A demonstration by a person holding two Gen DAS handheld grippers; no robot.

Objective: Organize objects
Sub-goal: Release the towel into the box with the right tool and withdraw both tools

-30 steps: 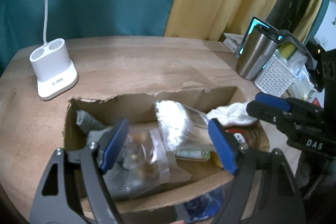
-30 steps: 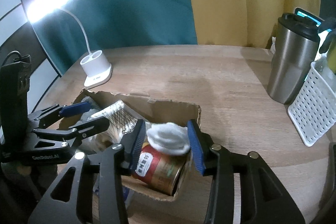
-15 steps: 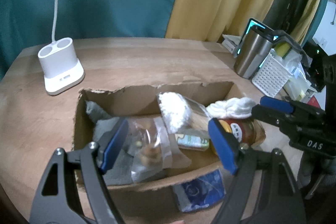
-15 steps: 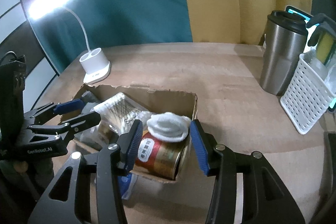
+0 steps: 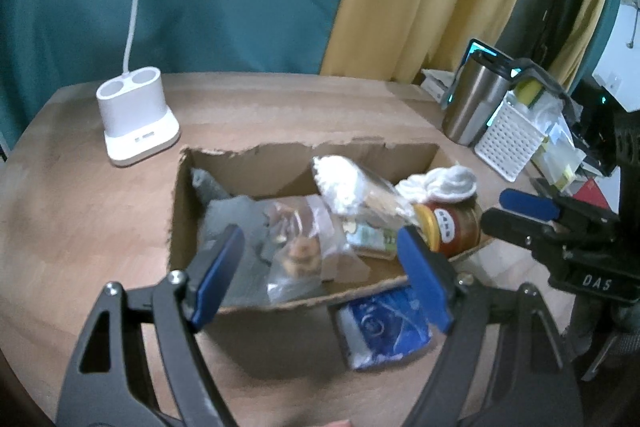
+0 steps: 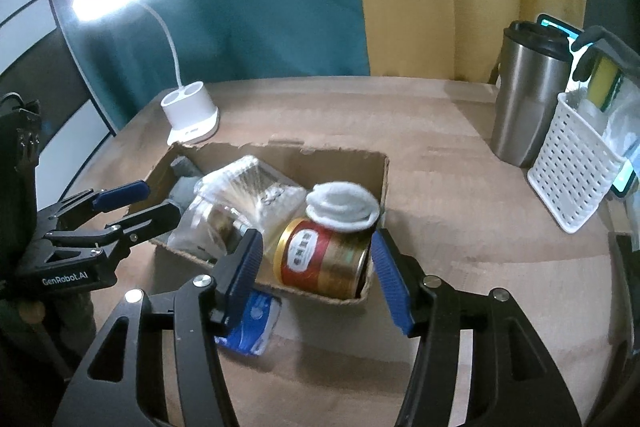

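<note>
With both the left gripper point(image 5: 320, 267) and right gripper point(image 6: 316, 275) spread and empty, you lower squarely over the blue packet point(image 5: 384, 327) beside the cardboard box point(image 5: 280, 301), avoiding its wall.

A torn-rimmed cardboard box point(image 6: 382, 171) holds a red-gold can point(image 6: 324, 259) on its side, white rolled socks point(image 6: 342, 207) atop it; a blue packet point(image 5: 384, 327) lies just outside.

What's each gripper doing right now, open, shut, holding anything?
Left gripper: open, holding nothing, above the cardboard box.
Right gripper: open, holding nothing, near the can.
</note>
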